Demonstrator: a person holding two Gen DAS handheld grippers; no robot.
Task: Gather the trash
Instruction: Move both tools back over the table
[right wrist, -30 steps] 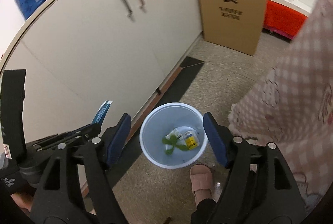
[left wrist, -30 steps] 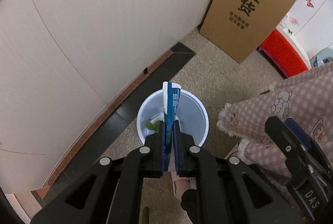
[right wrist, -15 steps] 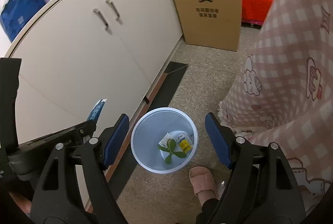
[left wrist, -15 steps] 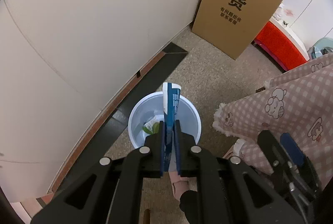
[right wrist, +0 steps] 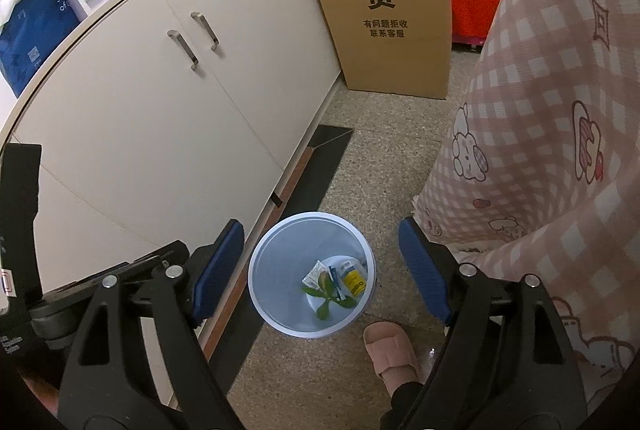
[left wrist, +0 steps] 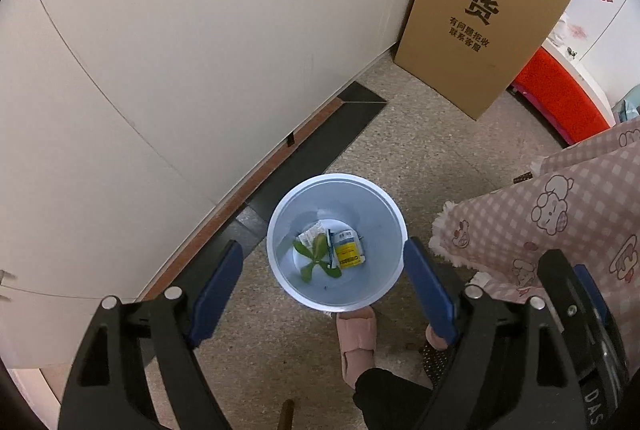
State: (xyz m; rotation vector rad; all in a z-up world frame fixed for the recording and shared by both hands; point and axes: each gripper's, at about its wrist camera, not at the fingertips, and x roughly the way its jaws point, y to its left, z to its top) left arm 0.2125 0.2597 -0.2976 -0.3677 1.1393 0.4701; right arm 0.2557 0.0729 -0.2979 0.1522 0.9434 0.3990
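A pale blue trash bin [left wrist: 372, 214] stands on the floor by the cabinet. My left gripper [left wrist: 323, 288] hangs right above it. Its jaws are opening and nothing is between them. At the bottom of the bin lie a blue-and-white wrapper [left wrist: 330, 252], a yellow packet [left wrist: 349, 255] and a green leaf [left wrist: 314, 260]. My right gripper [right wrist: 322, 268] is also over the bin [right wrist: 280, 262], jaws opening a little, empty. The wrapper [right wrist: 334, 278] shows in the right wrist view too, with the left gripper's body [right wrist: 120, 270] at the left edge.
White cabinet doors [left wrist: 180, 50] run along the left. A tall cardboard box [left wrist: 488, 14] leans at the back. A pink checked cloth [right wrist: 540, 110] hangs on the right. A person's foot in a pink slipper [right wrist: 390, 350] stands beside the bin.
The left gripper opened and let go of the blue-and-white wrapper, which now lies in the bin. The right gripper's view rolled slightly; it stays open.
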